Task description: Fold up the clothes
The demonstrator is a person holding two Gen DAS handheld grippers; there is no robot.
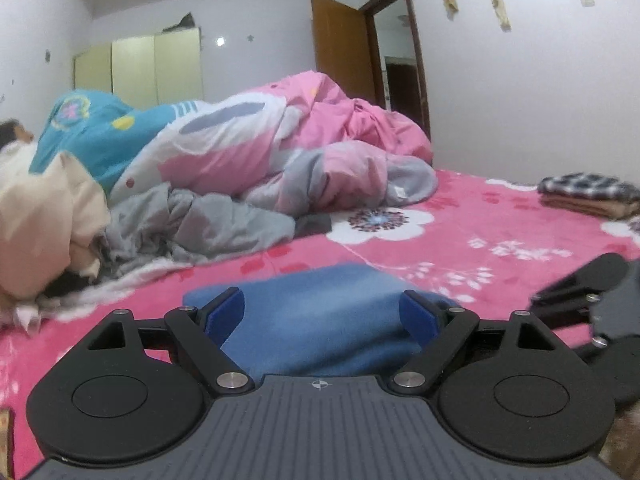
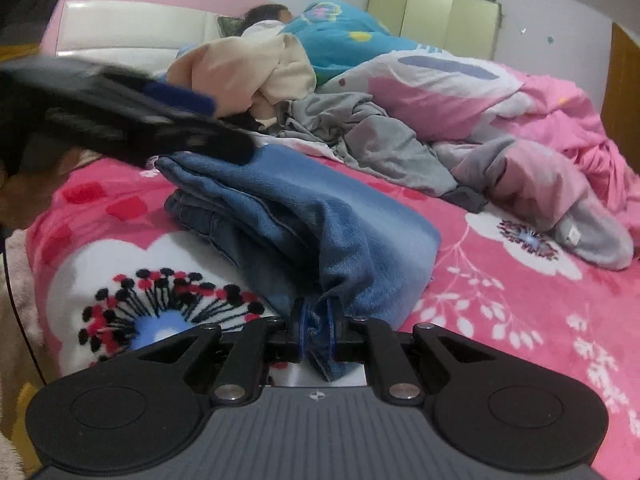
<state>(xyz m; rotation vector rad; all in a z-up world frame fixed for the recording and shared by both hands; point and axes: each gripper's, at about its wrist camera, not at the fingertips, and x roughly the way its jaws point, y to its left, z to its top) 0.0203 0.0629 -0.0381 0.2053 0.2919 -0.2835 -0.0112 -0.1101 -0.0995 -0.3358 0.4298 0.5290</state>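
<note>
Pinching a corner of the folded jeans with my right claw, jaws clenched on a bunched denim edge at the near end of the stack. Left claw is spread wide, fingers straddling the blue denim without gripping; in the right view it is blurred over the stack's far-left end.

The jeans are sitting in several layers on the pink floral bedspread, close to the bed's near edge. Judging this as late in folding this piece: either squaring the last layer or getting ready to lift the bundle away. Can't settle which.

Whichever it is, the pinched corner is needing even tension so the layers aren't sliding apart.

Room: open bedspread is running to the right. A folded plaid pile is lying well apart near the far right. A grey garment and the pink duvet are crowding behind the jeans. A person is lying under the covers further back, so I'm keeping sweeps low and short.
</note>
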